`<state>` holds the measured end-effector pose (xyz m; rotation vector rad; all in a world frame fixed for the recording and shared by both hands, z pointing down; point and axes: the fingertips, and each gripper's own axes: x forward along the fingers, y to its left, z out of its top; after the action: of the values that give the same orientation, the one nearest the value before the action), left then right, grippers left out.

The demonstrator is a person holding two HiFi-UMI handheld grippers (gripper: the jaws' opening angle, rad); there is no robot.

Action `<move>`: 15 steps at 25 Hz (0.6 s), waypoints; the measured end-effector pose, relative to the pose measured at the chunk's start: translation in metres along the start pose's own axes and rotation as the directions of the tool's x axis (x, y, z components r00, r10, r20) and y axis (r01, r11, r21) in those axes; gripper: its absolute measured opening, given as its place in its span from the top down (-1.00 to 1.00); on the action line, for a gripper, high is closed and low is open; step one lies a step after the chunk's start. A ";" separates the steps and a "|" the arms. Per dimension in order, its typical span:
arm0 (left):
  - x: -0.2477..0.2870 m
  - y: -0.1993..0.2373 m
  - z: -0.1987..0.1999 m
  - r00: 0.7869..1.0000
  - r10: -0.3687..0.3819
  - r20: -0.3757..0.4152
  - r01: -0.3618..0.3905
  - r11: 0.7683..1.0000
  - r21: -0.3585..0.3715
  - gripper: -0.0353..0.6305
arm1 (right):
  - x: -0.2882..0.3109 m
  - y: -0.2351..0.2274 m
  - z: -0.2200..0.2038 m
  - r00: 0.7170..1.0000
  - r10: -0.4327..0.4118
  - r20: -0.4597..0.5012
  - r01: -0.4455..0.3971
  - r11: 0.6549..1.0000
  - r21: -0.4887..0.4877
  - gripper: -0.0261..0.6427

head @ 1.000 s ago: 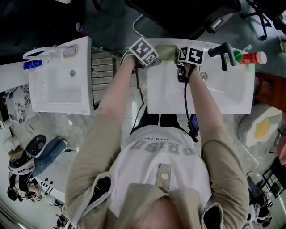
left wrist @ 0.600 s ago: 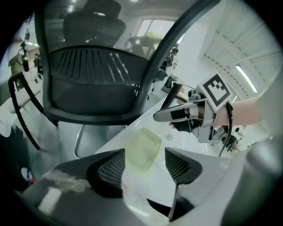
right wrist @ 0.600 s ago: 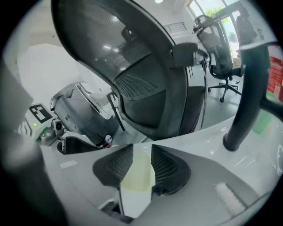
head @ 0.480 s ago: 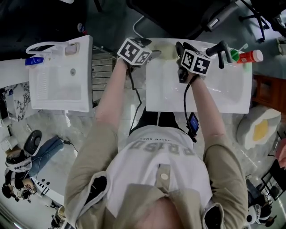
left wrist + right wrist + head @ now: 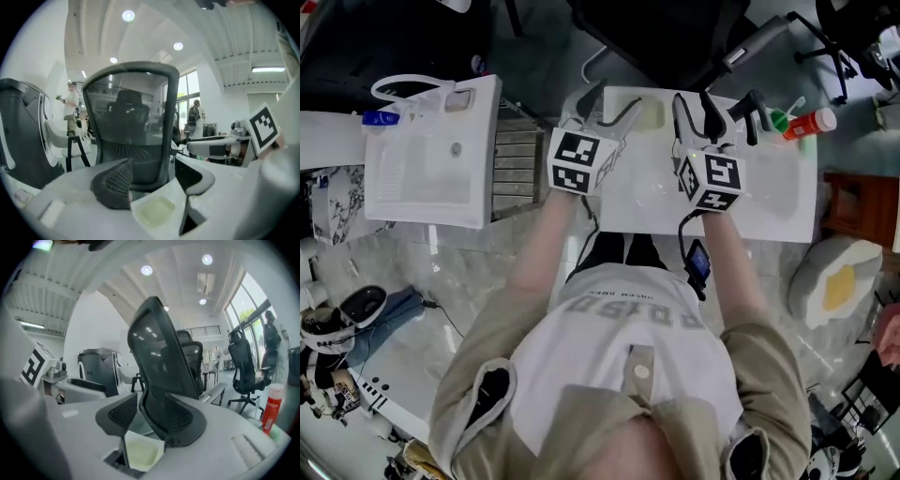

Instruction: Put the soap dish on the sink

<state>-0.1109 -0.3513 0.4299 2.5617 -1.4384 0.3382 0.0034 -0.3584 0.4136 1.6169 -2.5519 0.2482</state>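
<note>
Head view: soap dish (image 5: 649, 112) rests on the sink (image 5: 769, 211) ledge at 12 o'clock; left gripper (image 5: 612, 103) fingers apart and empty, right gripper (image 5: 694, 108) fingers opening on nothing; a careless finger could nudge the dish off the rear edge.

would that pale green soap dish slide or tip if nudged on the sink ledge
The pale green square soap dish sits low and flat, so tipping seems unlikely. The glossy white sink ledge probably lets it slide easily.
</note>
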 end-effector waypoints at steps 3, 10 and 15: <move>-0.023 -0.014 0.024 0.993 0.047 0.107 -0.048 0.999 0.009 0.01 | -0.024 0.011 0.028 0.995 -0.003 0.103 0.009 0.998 -0.058 0.37; -0.053 -0.032 0.042 0.975 0.102 0.196 -0.110 0.994 0.030 0.23 | -0.061 0.032 0.047 0.984 -0.002 0.180 0.026 0.991 -0.133 0.49; -0.069 -0.030 0.046 0.953 0.165 0.254 -0.192 0.978 0.086 0.39 | -0.072 0.032 0.046 0.982 -0.040 0.186 0.066 0.988 -0.138 0.70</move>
<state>-0.1156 -0.2923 0.3646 2.6413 -1.7929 0.1302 0.0048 -0.2900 0.3529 1.7229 -2.5822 -0.0917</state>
